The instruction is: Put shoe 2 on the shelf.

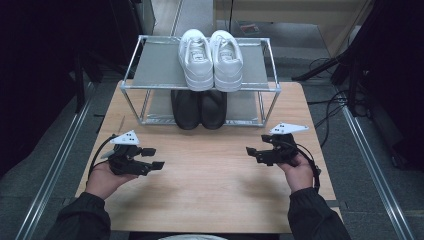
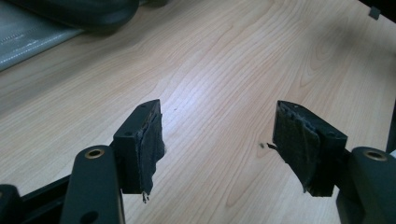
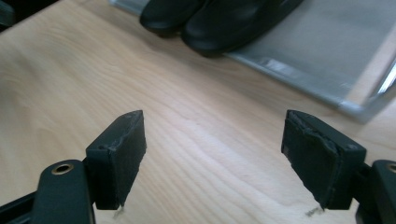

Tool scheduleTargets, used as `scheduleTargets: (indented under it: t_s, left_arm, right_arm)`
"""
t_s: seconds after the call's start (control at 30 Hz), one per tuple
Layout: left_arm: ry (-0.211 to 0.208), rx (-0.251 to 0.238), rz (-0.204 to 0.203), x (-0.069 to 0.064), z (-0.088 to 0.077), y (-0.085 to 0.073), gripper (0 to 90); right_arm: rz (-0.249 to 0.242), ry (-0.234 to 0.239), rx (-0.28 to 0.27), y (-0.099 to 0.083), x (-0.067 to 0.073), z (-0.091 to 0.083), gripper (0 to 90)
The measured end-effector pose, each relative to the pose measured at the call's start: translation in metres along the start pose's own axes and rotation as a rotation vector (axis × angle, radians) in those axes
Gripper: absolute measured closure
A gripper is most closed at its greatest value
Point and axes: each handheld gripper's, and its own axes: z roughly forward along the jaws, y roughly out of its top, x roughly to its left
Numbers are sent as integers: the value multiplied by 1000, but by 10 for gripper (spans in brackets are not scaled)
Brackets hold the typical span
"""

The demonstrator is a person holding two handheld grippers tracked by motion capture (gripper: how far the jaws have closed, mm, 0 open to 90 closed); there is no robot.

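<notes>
Two pairs racked: white leather sneakers (image 1: 211, 57) top, black shoes (image 1: 199, 107) below | my left gripper (image 1: 152, 159), right gripper (image 1: 251, 152) gape empty, resting on bare wooden table (image 1: 210, 185)

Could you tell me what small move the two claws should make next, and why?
Probably ease both forward toward the black shoes on the rack's lower shelf. The left claw and right claw stand open and empty over the table, and that pair lies nearest them.

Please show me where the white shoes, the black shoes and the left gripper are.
white shoes (image 1: 211, 59): high view, laces area, on rack's top shelf.
black shoes (image 1: 199, 108): high view, toes, lower shelf.
left gripper (image 1: 153, 158): high view, between its open jaw tips.
</notes>
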Motion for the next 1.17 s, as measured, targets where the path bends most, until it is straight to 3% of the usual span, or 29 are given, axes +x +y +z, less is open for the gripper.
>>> scheduleTargets:
  t_s: [0.1,0.23,0.53,0.67,0.8,1.03,1.17]
  left_arm:
    - [-4,0,4,0,2,0,327]
    - [-11,-1,-1,1,5,0,306]
    - [-40,14,-15,-1,21,7,281]
    - [-18,35,9,-3,25,6,254]
    - [9,21,36,-3,24,4,237]
    - [75,35,29,-1,24,0,246]
    - [79,37,12,2,24,0,246]
  right_arm:
    - [9,27,-21,0,-1,-4,231]
    - [-4,17,-5,-2,-2,-4,231]
    - [-35,43,3,-2,3,4,238]
    - [-69,45,25,-2,4,13,244]
    - [-81,65,49,-3,6,17,244]
    - [-102,55,57,-4,7,15,244]
    - [-112,44,70,-6,7,17,245]
